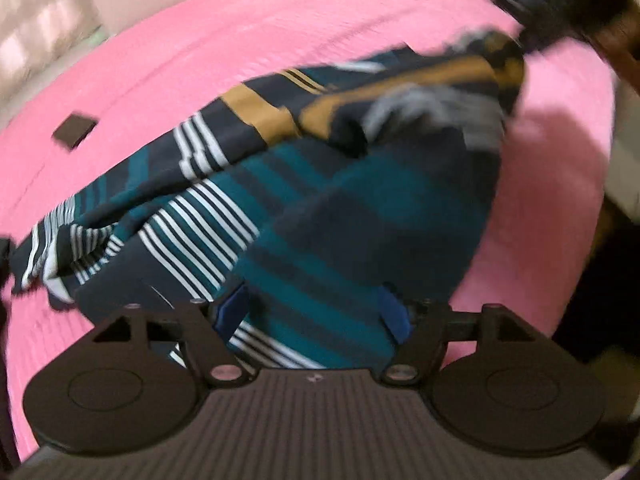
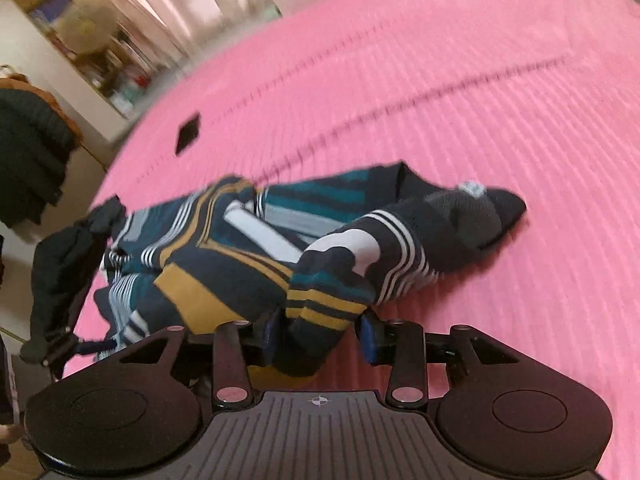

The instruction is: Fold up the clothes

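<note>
Striped shirt (image 1: pixel 320 200) (crumpled), pink bedspread (image 1: pixel 280 32)

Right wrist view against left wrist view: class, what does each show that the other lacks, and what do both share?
Only the right wrist view: a shelf, a dark jacket and the garment's dark collar end. Only the left wrist view: the garment's broad teal back. Both: the striped garment, pink bedspread and a small dark square.

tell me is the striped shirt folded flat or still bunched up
Bunched up: the striped shirt lies crumpled in overlapping lumps on the pink bedspread, with no flat edges.
</note>
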{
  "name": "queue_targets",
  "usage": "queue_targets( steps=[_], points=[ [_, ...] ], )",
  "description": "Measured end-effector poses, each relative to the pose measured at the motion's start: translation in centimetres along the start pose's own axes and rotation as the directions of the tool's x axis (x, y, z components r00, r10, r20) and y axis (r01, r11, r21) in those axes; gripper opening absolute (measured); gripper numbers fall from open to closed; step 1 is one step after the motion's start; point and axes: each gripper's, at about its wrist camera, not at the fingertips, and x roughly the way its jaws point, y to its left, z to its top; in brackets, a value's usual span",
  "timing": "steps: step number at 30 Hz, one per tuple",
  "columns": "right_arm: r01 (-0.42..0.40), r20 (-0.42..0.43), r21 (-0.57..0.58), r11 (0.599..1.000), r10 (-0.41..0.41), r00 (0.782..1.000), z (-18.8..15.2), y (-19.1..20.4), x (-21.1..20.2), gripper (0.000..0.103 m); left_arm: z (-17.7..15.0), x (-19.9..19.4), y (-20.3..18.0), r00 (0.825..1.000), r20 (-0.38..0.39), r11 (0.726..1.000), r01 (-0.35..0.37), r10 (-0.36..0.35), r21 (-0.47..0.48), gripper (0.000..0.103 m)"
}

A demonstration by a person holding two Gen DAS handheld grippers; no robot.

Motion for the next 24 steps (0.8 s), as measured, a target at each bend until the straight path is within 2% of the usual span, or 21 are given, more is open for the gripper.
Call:
queue_targets(
  steps=[2,3,4,6,7,8,9,13,17,21,24],
  points=[
    [-0.027,0.051,-0.028,0.999,0.028,0.998,-0.7,-0.6,1.2,0.038,-1.5,0.3,-0.8,0.999,0.044,0.999,-0.028,0.026,0.037,0.065],
    [-0.044,0.073,-0.041,0.998,0.047,0.996,-1.0,-0.8,1.7,0.036,-2.0,0.4,-1.2,0.997,0.070,0.998,-0.045,0.042,0.042,0.061],
    [-0.063,0.089,-0.054,0.997,0.067,0.994,-1.3,-1.1,2.0,0.030,-2.5,0.5,-1.6,0.994,0.096,0.997,-0.064,0.060,0.048,0.055],
    [-0.096,0.116,-0.075,0.993,0.104,0.988,-1.8,-1.6,2.6,0.025,-3.1,0.5,-2.9,0.986,0.137,0.993,-0.100,0.091,0.060,0.030],
    [-0.115,0.127,-0.082,0.990,0.125,0.984,-1.9,-1.9,2.8,0.020,-3.4,0.5,-3.5,0.982,0.156,0.991,-0.119,0.108,0.065,0.024],
    [-0.134,0.137,-0.089,0.987,0.145,0.980,-2.0,-2.2,2.9,0.018,-3.6,0.5,-4.2,0.977,0.172,0.988,-0.139,0.125,0.071,0.009],
    [-0.151,0.150,-0.100,0.984,0.164,0.975,-2.1,-2.5,2.9,0.016,-3.7,0.5,-4.9,0.973,0.183,0.984,-0.159,0.142,0.078,0.000],
    [-0.209,0.221,-0.147,0.967,0.238,0.946,-3.0,-3.1,1.2,0.011,-3.8,0.0,-7.3,0.952,0.237,0.970,-0.221,0.192,0.102,0.000],
    [-0.228,0.291,-0.171,0.959,0.270,0.918,-6.0,-3.2,-1.9,0.009,-3.8,-1.0,-8.9,0.935,0.287,0.961,-0.250,0.209,0.116,0.000],
    [-0.233,0.292,-0.060,0.971,0.240,0.926,-10.5,-3.3,-5.1,0.008,-3.7,-3.6,-10.9,0.942,0.298,0.979,-0.187,0.154,0.086,0.001],
    [-0.240,0.262,0.006,0.971,0.230,0.937,-13.4,-3.8,-6.3,0.009,-3.6,-5.4,-12.1,0.937,0.312,0.979,-0.190,0.158,0.074,0.007]
  ],
)
